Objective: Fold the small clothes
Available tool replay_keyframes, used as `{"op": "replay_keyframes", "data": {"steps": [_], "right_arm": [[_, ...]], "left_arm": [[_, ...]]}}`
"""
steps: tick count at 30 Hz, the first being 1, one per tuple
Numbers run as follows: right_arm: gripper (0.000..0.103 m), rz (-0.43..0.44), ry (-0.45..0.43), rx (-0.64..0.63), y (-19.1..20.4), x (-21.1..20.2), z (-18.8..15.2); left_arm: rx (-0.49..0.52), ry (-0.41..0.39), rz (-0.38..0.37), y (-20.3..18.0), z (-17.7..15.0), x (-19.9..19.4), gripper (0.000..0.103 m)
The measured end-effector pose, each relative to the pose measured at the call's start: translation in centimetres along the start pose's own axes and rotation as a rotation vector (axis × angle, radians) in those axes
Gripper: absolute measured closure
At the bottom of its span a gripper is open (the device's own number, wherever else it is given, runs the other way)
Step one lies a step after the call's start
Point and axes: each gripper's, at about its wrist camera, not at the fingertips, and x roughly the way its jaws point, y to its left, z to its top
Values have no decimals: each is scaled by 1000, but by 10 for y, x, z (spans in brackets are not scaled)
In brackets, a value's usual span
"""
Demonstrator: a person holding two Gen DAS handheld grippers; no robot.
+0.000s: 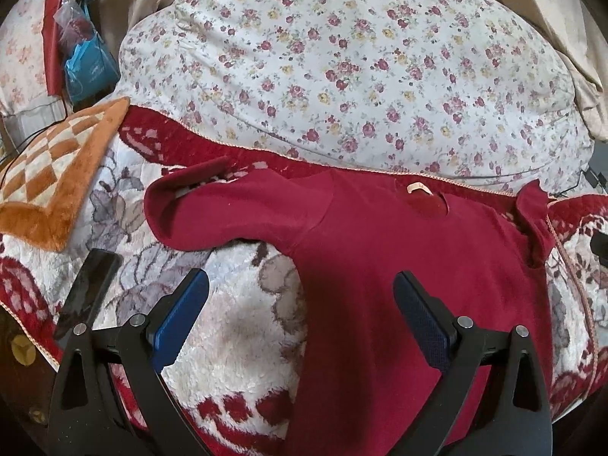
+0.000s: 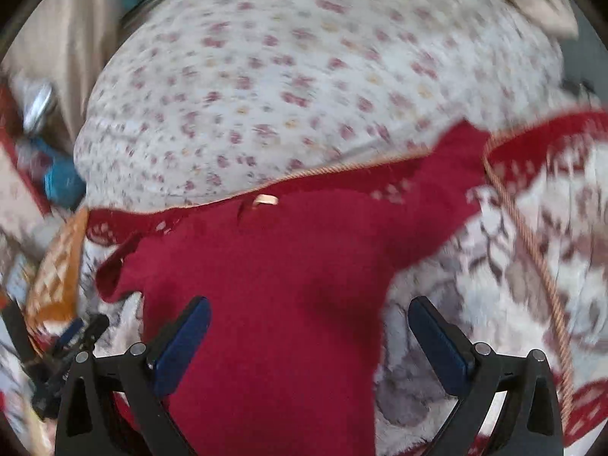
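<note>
A small dark red long-sleeved shirt [image 1: 399,250] lies flat on a fluffy patterned blanket [image 1: 235,326], neck opening with a pale label [image 1: 418,189] at the far side. Its left sleeve [image 1: 228,209] stretches out to the left; the right sleeve [image 1: 534,220] is bunched. My left gripper [image 1: 300,285] is open and empty above the shirt's left side edge. In the blurred right wrist view the shirt [image 2: 273,285] fills the middle, and my right gripper [image 2: 309,307] is open and empty above its right side.
A large floral quilt [image 1: 361,60] is piled behind the shirt. An orange checkered cushion [image 1: 57,174] lies at the left, with a black phone [image 1: 89,292] near it. Bags and clutter [image 1: 83,49] sit at the far left. The blanket's corded edge [image 2: 532,250] runs at the right.
</note>
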Motion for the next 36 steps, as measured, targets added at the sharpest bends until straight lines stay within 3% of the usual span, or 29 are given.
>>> {"op": "replay_keyframes", "data": {"steps": [3, 9, 17, 21, 36], "right_arm": [[0, 12, -54, -72, 31, -3, -3], [0, 46, -41, -91, 60, 14, -6], [0, 0, -105, -224, 90, 14, -15], [0, -45, -120, -275, 95, 14, -19], [0, -55, -82, -279, 96, 37, -24]], "left_arm": [[0, 1, -2, 0, 1, 0, 5], [14, -12, 9, 1, 5, -4, 5], [-6, -11, -2, 2, 8, -4, 5], [5, -9, 5, -2, 9, -2, 5], [14, 17, 11, -7, 7, 16, 5]]}}
